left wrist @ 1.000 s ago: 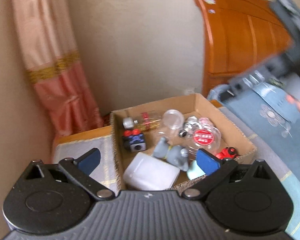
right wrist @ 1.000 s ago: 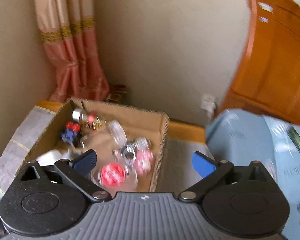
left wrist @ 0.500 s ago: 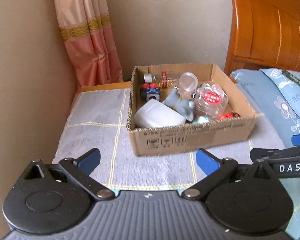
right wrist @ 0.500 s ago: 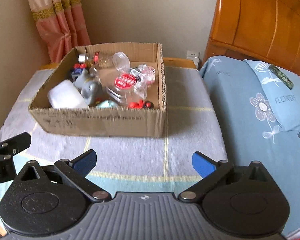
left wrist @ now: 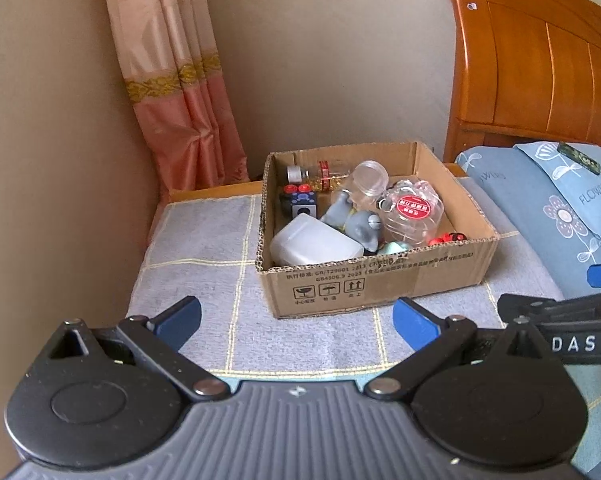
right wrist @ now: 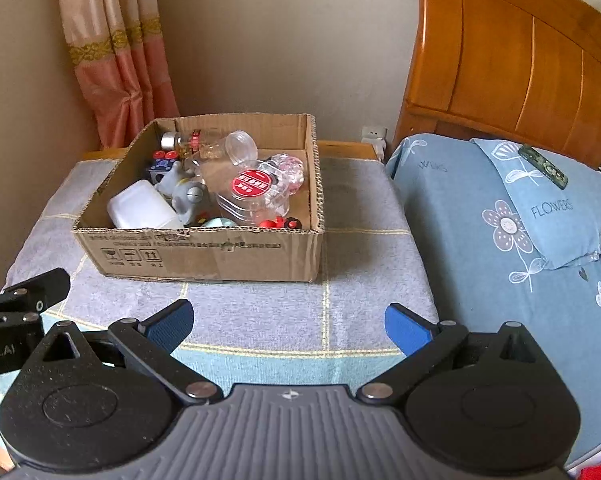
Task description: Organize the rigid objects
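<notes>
A cardboard box [left wrist: 380,284] [right wrist: 204,252] stands on a grey checked cloth [left wrist: 204,248] [right wrist: 360,248]. Inside lie a white plastic container [left wrist: 312,246] [right wrist: 140,206], a grey figurine [left wrist: 354,222] [right wrist: 184,192], a clear jar with a red label [left wrist: 412,210] [right wrist: 252,188], a small glass bottle with a silver cap [left wrist: 300,174] [right wrist: 176,140], a dark cube with red buttons [left wrist: 298,200] and small red pieces [left wrist: 446,238] [right wrist: 280,223]. My left gripper [left wrist: 296,320] and my right gripper [right wrist: 286,322] hover in front of the box, both open with nothing between their fingers.
A wall and a pink curtain [left wrist: 176,92] [right wrist: 116,56] stand behind and left of the box. A bed with blue flowered bedding [right wrist: 500,232] [left wrist: 556,204] and a wooden headboard [left wrist: 540,64] [right wrist: 512,60] lies to the right. The cloth's near edge is below the grippers.
Both grippers have pulled back from above the box to a spot in front of it, then held nearly still. The box and its contents have not moved.
</notes>
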A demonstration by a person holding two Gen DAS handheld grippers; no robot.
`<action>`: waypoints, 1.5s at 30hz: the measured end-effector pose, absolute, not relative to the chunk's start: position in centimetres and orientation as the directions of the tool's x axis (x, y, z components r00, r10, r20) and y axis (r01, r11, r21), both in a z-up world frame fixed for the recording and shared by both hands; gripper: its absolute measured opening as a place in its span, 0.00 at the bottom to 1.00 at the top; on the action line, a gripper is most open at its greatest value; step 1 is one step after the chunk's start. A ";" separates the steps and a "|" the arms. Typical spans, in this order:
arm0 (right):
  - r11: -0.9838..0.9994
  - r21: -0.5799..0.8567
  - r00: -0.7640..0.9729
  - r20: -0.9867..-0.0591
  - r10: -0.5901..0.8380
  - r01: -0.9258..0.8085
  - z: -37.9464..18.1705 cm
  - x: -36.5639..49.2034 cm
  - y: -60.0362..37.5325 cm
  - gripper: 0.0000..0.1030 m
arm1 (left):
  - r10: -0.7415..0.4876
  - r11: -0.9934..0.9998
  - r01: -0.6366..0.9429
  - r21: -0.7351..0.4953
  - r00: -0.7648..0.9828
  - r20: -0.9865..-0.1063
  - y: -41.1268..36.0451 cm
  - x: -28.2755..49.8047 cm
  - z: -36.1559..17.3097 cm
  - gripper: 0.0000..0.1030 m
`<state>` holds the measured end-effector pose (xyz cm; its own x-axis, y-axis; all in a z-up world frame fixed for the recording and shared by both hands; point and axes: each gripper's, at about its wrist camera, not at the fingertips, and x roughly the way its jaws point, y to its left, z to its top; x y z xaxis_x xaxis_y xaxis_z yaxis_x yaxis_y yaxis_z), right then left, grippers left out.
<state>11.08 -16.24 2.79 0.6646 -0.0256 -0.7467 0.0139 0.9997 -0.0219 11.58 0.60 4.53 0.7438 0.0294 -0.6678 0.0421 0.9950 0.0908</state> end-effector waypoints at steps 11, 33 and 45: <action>1.000 -0.019 0.677 -0.736 -0.022 0.012 3.2 10.5 -16.2 1.00 | 0.039 0.995 0.031 0.095 0.753 -0.657 0.6 11.2 4.8 0.99; 1.000 -0.002 0.695 -0.719 -0.014 0.019 3.8 9.9 -16.2 1.00 | 0.068 0.993 0.013 0.121 0.766 -0.639 0.5 10.8 5.4 0.99; 1.000 -0.001 0.696 -0.717 -0.015 0.021 3.8 9.9 -16.2 1.00 | 0.069 0.992 0.014 0.123 0.765 -0.641 0.3 10.7 5.4 0.99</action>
<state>9.86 -16.19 3.80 0.6965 -0.0154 -0.7174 0.0207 0.9998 -0.0014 10.65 0.33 5.40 0.7647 0.0692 -0.6407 0.0136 0.9923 0.1235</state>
